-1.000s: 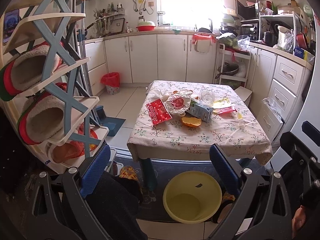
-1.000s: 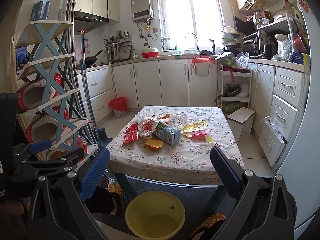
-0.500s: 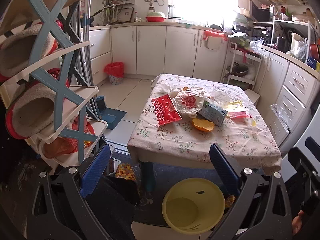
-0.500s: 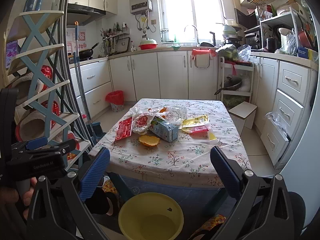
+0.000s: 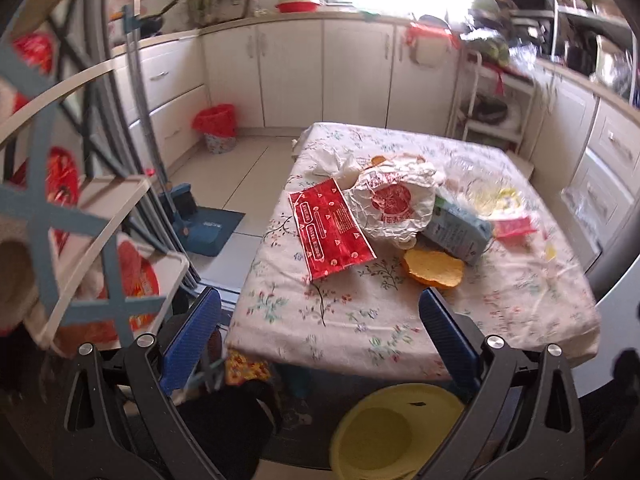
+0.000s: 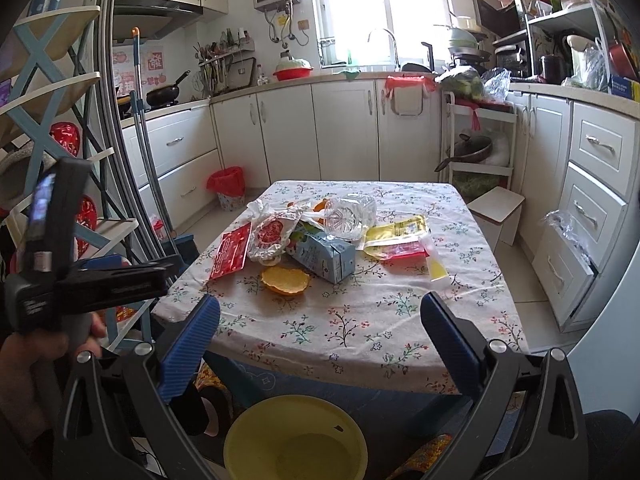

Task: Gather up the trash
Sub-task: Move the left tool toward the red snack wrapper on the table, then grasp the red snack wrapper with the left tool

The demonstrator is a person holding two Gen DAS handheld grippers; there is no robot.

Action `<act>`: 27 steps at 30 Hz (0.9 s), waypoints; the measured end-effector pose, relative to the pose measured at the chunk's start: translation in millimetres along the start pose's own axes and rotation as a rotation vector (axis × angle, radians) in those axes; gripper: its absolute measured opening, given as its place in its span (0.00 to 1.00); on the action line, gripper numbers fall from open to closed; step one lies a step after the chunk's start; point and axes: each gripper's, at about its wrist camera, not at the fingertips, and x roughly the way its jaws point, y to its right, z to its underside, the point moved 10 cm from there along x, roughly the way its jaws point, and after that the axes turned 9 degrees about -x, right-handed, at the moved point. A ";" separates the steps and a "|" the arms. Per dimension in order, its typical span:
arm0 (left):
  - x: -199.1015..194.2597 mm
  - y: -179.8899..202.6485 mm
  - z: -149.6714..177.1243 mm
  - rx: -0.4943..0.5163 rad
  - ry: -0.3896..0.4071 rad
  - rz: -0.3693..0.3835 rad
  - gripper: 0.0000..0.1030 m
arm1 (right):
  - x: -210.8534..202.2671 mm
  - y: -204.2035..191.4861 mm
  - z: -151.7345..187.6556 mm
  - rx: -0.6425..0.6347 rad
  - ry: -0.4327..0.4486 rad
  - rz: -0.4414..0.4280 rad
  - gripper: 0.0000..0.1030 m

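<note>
Flanking the littered table [image 6: 400,320]: shoe rack [image 5: 72,216], yellow basin [image 6: 296,436] below.

Low table [image 6: 360,332] covered by a floral tablecloth [image 5: 340,312]. Lying on it: red foil wrapper [image 5: 330,228], crumpled white bag with red print [image 5: 394,204], blue carton [image 6: 326,256] on its side, orange peel [image 6: 285,280], clear plastic bottle [image 6: 350,216], yellow packet [image 6: 396,228].

No print on any wrapper is legible.
</note>
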 end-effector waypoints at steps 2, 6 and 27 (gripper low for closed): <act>21.2 9.0 -2.9 0.086 -0.018 -0.014 0.92 | 4.1 4.4 4.4 0.015 -0.009 -0.004 0.94; 60.2 24.9 -4.6 0.257 -0.047 -0.045 0.91 | 11.5 17.2 11.4 0.064 -0.035 -0.009 0.94; 115.2 47.2 -11.4 0.256 -0.170 0.136 0.00 | 31.2 31.1 22.6 0.175 -0.090 -0.069 0.94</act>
